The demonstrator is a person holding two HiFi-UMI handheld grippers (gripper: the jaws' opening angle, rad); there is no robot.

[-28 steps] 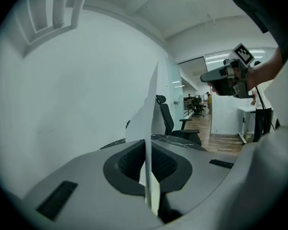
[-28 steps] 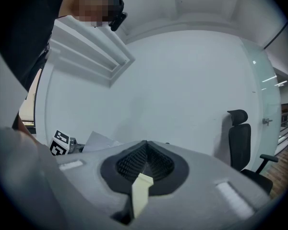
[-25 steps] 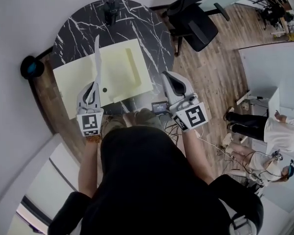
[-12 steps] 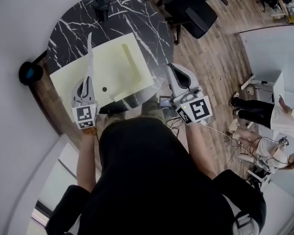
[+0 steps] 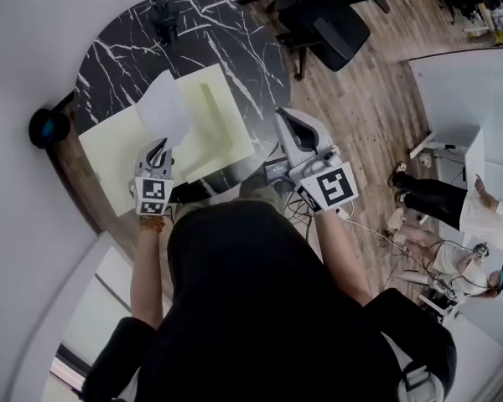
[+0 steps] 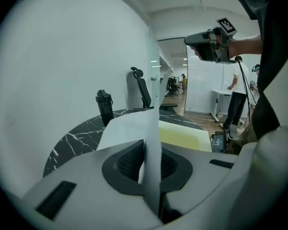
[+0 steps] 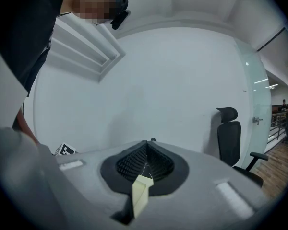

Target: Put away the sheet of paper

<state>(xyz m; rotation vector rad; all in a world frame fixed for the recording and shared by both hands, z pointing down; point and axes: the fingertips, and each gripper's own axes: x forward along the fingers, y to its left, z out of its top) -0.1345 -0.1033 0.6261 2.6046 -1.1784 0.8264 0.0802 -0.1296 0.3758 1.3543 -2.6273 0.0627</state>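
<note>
One black marble table [image 5: 235,32]; left gripper [image 5: 159,147] pinches the paper [image 5: 163,107], right gripper [image 5: 293,124] closed.

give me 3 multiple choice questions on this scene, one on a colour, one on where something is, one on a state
1. What colour is the folder on the table?
A pale yellow
B red
C blue

2. Where does the black bottle stand?
A on the chair
B on the folder
C on the table, at its far side

3. How do the left tongs stand?
A wide open and empty
B shut on the sheet of paper
C shut on the bottle

Answers:
1 A: the folder is pale yellow against the black marble top.
2 C: the bottle stands upright on bare marble beyond the folder.
3 B: the left gripper view shows the sheet pinched between the pads.
</note>
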